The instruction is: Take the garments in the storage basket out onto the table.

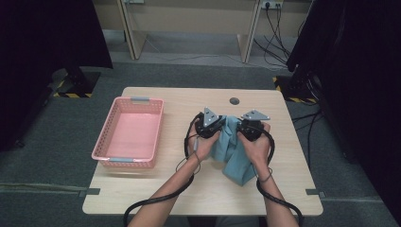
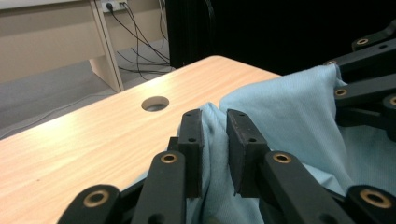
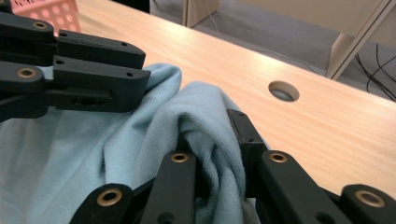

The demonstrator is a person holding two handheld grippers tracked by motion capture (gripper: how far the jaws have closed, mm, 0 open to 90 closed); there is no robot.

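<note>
A pink basket [image 1: 128, 133] sits toward the desk's [image 1: 156, 187] left edge. Right of it, near the middle of the desk, the left gripper [image 1: 213, 124] has its jaws clamped on a fold of the light blue cloth [image 1: 235, 153]. The cloth is bunched between both hands and trails toward the front edge. The right gripper [image 1: 247, 125], close beside the left, is pinched onto another fold. A round cable hole [image 1: 234, 100] lies near the back edge.

pink basket [image 1: 128, 133], wooden table [image 1: 156, 189], floor cables [image 1: 276, 38]
</note>
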